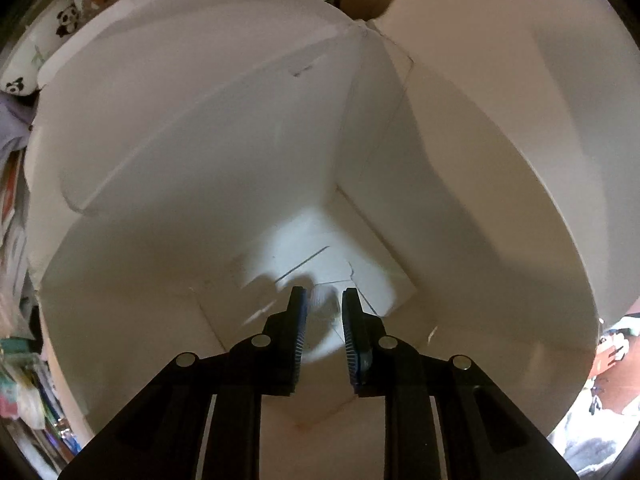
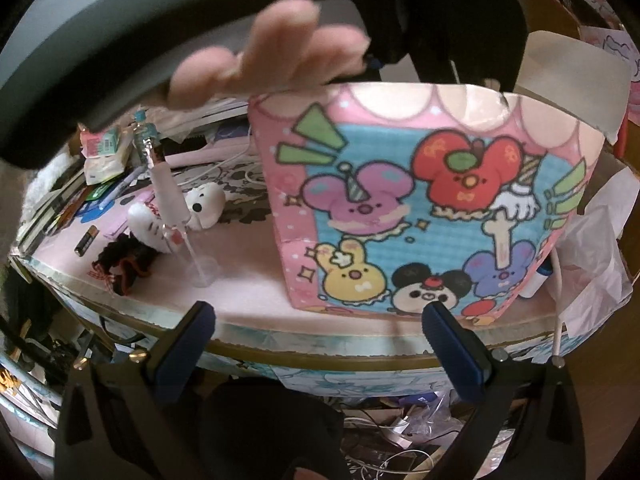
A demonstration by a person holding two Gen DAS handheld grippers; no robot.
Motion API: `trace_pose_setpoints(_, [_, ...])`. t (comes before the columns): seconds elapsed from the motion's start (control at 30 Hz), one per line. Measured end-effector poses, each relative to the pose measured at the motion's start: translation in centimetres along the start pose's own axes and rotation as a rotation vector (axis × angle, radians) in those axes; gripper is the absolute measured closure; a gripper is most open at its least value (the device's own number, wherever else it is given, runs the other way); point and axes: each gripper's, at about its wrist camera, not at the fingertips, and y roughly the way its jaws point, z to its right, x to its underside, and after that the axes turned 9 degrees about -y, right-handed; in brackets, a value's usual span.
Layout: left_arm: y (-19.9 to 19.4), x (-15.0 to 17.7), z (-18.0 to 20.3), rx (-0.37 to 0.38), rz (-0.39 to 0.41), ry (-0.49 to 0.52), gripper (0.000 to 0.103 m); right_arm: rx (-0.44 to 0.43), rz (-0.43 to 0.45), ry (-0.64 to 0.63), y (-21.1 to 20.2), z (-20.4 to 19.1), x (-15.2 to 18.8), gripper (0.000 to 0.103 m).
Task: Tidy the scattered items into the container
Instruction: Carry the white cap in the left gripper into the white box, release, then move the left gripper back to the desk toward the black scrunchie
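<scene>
Container, a soft box with a pink border and cartoon animal print on its near face, stood on the pink table top, right of centre in the right wrist view, near the table's front edge. Its white flaps stood open at the top. Inside, seen from the left wrist camera, the walls were plain white and the floor was lit in one patch.

Left gripper pointed steeply down into the box, fingertips close above the floor. Jaws narrow, only a slim gap between the blue ridged pads. A small pale object showed in that gap at the tips, blurred; could not tell whether the pads pressed on it or whether it lay loose on the floor.

Right gripper was held low in front of the table edge, jaws wide apart, nothing between them. A hand showed at the top of the right wrist view, above the box's rim, gripping the dark body of the other tool.

Left of the box on the table: a white plush dog, a second white plush just beside it, a battery, a dark frilled fabric item, and a clear stand.
</scene>
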Motion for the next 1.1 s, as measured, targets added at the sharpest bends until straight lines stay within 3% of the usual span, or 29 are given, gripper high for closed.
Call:
trace_pose_setpoints(0.03, [-0.1,0.2,0.1,-0.002,0.004,0.003,0.079,0.0,0.0,0.002,0.0,0.1,0.0,0.0])
trace_pose_setpoints(0.07, [-0.4,0.4,0.3,-0.007,0.013,0.009,0.061,-0.001,0.0,0.003,0.0,0.1,0.0,0.0])
trace_pose_setpoints(0.13, [-1.5,1.0,0.8,-0.018,0.063,0.025,0.035,-0.002,-0.001,0.003,-0.1,0.0,0.0,0.0])
trace_pose_setpoints(0.17, [-2.0,1.2,1.0,-0.018,0.085,0.033,0.029,-0.002,-0.001,0.002,-0.1,0.0,0.0,0.0])
trace_pose_setpoints(0.3, [-5.3,2.8,1.9,0.005,0.198,0.072,0.027,-0.002,-0.001,0.002,-0.1,0.1,-0.1,0.0])
trace_pose_setpoints(0.43, [-10.1,6.1,2.3,0.003,0.384,0.126,0.02,-0.008,-0.002,0.002,-0.1,-0.1,-0.1,0.0])
trace_pose_setpoints(0.47, [-11.1,5.6,1.6,0.005,0.416,0.129,0.019,-0.013,-0.002,0.001,-0.1,-0.1,0.0,0.0])
trace_pose_setpoints(0.57, [-14.7,8.2,-0.1,0.032,0.567,0.106,0.016,-0.027,0.002,-0.004,-0.1,-0.3,0.0,0.0])
trace_pose_setpoints(0.6, [-14.4,6.7,-1.4,0.034,0.605,0.094,0.014,-0.031,0.006,-0.006,-0.1,-0.4,0.0,0.0])
trace_pose_setpoints(0.7, [-16.9,9.4,-3.9,0.052,0.758,0.042,0.008,-0.035,0.015,-0.014,-0.2,-0.8,0.0,0.0])
trace_pose_setpoints(0.83, [-18.8,12.5,-7.6,-0.018,0.934,-0.047,0.002,-0.046,0.023,-0.031,-0.4,-1.4,0.0,0.0])
trace_pose_setpoints(0.93, [-19.5,15.6,-9.7,-0.071,1.008,-0.101,0.0,-0.053,0.026,-0.044,-0.4,-1.9,0.0,0.0])
trace_pose_setpoints(1.1, [-18.9,20.1,-12.3,-0.132,1.046,-0.2,0.0,-0.069,0.028,-0.07,-0.3,-2.8,0.0,0.0])
